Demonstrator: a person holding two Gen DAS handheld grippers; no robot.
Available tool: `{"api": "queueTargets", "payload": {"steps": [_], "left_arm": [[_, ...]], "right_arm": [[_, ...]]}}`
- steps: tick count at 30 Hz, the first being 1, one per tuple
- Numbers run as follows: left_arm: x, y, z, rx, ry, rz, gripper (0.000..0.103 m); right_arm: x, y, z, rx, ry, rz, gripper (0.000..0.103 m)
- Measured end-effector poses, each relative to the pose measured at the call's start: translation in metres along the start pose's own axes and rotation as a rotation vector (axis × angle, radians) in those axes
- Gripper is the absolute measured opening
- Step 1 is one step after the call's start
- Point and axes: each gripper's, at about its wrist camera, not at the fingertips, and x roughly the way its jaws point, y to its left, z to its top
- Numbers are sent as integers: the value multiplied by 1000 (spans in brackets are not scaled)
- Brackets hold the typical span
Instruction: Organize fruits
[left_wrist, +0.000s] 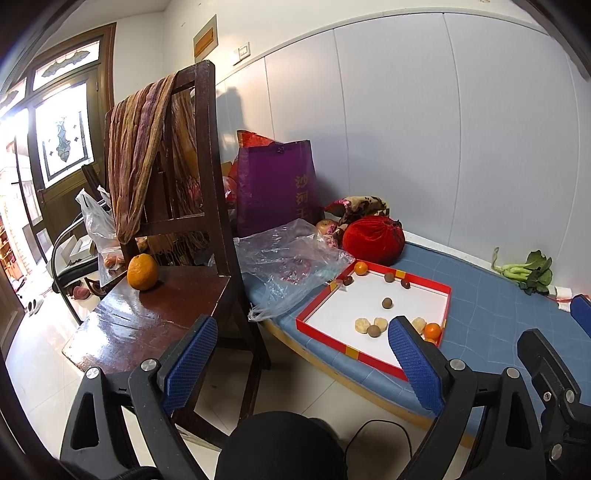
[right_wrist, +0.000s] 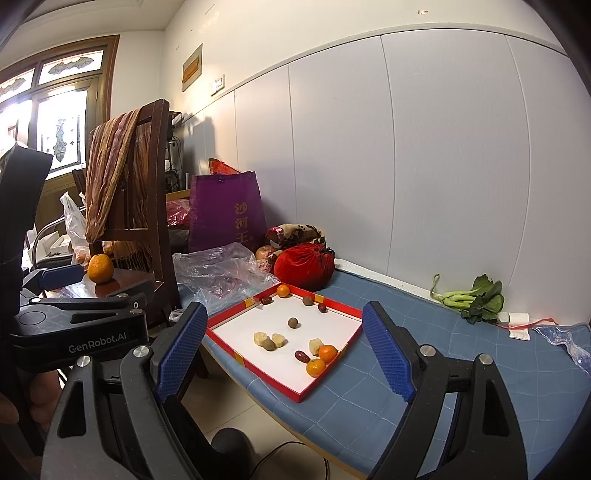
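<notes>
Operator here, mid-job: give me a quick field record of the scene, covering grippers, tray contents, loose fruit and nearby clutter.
left gripper: open, empty, held short of the tray
right gripper: open, empty
red-rimmed tray: on the blue mat, white floor
tray contents: three small oranges, one at the far corner, two at the near right; brown round fruits; red dates; pale peeled pieces
loose fruit: large orange on the wooden chair seat
clutter: plastic bag, red velvet pouch, bok choy
</notes>
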Motion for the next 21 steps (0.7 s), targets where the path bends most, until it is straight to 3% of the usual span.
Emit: {"api": "queueTargets", "payload": {"steps": [21], "left_arm": [[-4, -2, -2, -8, -2, 7, 95]], "right_arm": [[-3, 0, 2, -3, -2, 1, 87]]}}
